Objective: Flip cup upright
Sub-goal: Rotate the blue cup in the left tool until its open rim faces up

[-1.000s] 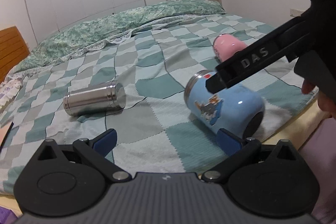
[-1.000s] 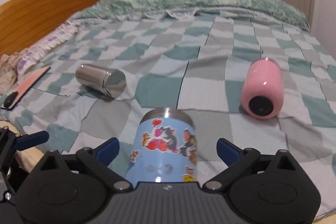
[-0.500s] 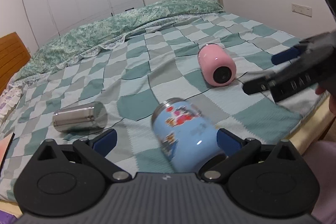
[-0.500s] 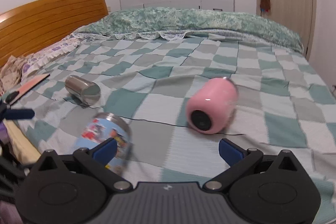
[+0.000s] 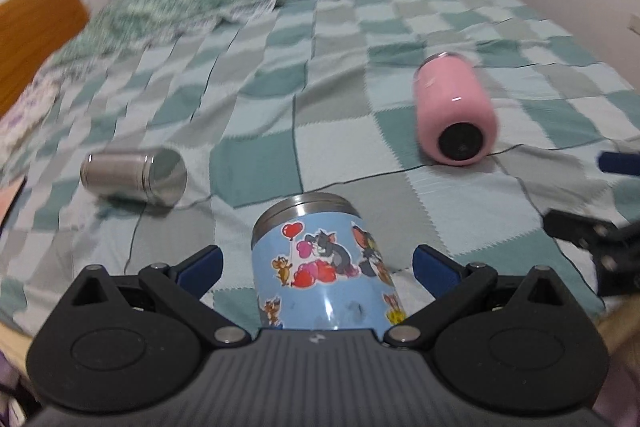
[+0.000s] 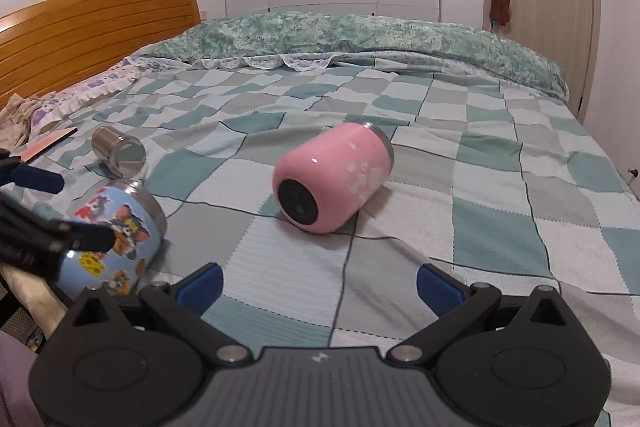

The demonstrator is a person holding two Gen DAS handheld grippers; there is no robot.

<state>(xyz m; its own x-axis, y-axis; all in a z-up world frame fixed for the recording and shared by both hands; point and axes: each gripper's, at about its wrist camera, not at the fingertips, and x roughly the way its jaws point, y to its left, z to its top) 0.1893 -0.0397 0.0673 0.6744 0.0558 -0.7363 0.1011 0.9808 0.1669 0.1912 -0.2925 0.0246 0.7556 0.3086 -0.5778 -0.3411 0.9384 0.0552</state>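
I hold my left gripper (image 5: 316, 261) low over the bed (image 5: 340, 75), its jaws wide apart. The blue cup (image 5: 324, 263) lies on its side between the fingers, touching neither. My right gripper (image 6: 320, 283) is spread too, the pink cup (image 6: 332, 177) lying ahead of it.

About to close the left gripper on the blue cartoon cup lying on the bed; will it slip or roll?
The blue cartoon cup lies on its round side between the open left gripper, so a nudge probably rolls it. Its glossy wall looks slippery; squeeze mid-body. The soft checked blanket may damp rolling but could let it wobble once upright.
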